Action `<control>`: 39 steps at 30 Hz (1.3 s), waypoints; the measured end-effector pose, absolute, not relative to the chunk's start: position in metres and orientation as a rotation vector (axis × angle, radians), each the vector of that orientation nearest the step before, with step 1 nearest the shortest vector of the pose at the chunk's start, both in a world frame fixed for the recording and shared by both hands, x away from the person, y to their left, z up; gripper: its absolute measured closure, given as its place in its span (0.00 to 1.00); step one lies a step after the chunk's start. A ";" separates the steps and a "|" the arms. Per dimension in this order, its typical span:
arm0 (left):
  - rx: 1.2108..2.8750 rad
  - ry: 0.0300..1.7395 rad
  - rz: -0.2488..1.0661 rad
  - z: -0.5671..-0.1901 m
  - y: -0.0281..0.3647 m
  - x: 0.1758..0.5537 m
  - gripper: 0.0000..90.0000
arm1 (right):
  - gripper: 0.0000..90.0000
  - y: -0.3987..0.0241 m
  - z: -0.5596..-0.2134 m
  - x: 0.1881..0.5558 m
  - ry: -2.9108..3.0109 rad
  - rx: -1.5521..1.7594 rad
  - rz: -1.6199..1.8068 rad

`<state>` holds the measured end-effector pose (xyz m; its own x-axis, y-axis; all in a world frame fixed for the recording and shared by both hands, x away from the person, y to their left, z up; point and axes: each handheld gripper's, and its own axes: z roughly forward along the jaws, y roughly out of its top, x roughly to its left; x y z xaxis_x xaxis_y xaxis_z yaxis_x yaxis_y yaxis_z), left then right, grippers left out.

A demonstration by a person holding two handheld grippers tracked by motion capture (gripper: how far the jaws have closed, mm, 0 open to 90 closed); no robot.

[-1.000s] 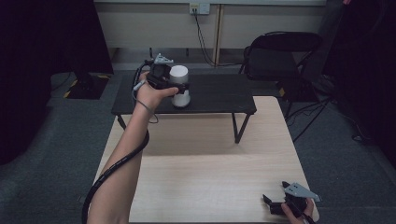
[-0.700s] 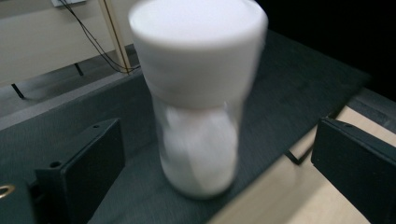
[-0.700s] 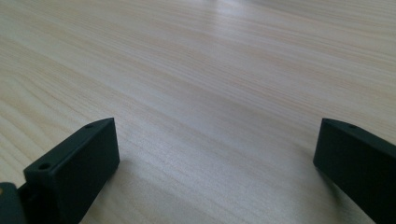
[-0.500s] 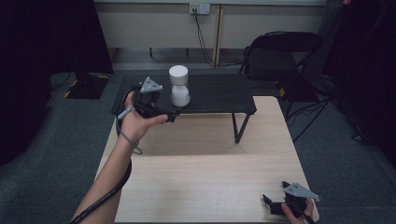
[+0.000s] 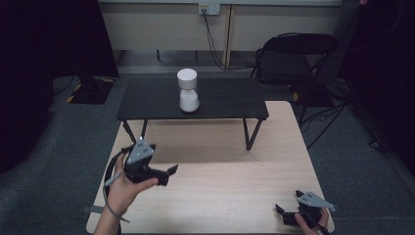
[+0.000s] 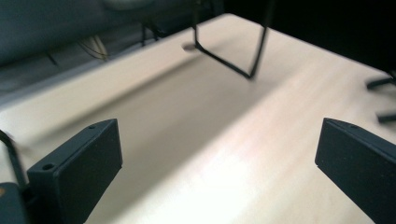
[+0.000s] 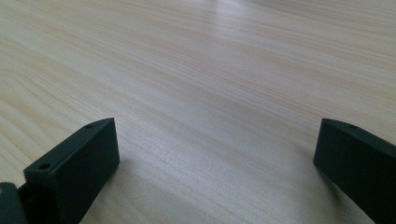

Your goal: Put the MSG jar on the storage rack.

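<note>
A white hourglass-shaped object (image 5: 187,90) stands upright on a low black table (image 5: 230,100), with nothing touching it. My left gripper (image 5: 170,175) hovers over the near left part of the light wooden table (image 5: 220,196), well short of the object. Its jaws point right and are spread wide. In the left gripper view the left gripper (image 6: 219,154) has only bare wood between its jaws. My right gripper (image 5: 281,214) rests at the near right corner. The right gripper view shows this gripper (image 7: 217,154) open over wood grain.
The black table's thin metal legs (image 6: 254,51) stand on the far half of the wooden table. A black folding chair (image 5: 293,58) sits behind at the right. Grey carpet surrounds the table, and cables hang from a wall socket (image 5: 209,9).
My left gripper has let go of the white object and drawn back from the black table to the near left. The object stays upright. The right gripper has not moved.
</note>
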<state>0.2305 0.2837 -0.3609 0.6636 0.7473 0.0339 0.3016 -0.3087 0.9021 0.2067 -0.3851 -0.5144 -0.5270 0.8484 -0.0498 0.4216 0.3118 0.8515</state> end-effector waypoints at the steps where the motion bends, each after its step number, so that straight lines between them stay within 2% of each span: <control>1: 1.897 0.841 0.558 -0.372 0.285 0.226 0.00 | 0.00 -0.385 -0.514 0.207 2.085 1.122 1.130; 8: 1.918 0.933 0.555 -0.429 0.292 0.198 0.00 | 0.00 -0.385 -0.514 0.207 2.085 1.121 1.130; 14: 1.952 0.986 0.525 -0.459 0.293 0.190 0.00 | 0.00 -0.385 -0.514 0.207 2.085 1.121 1.130; 39: 1.977 1.017 0.501 -0.470 0.299 0.180 0.01 | 0.00 -0.385 -0.514 0.206 2.085 1.122 1.129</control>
<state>0.1798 0.2988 -0.4699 0.5917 0.8058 -0.0238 0.4719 -0.3222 0.8206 0.2064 -0.3849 -0.5144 -0.5268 0.8485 -0.0499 0.4217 0.3118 0.8514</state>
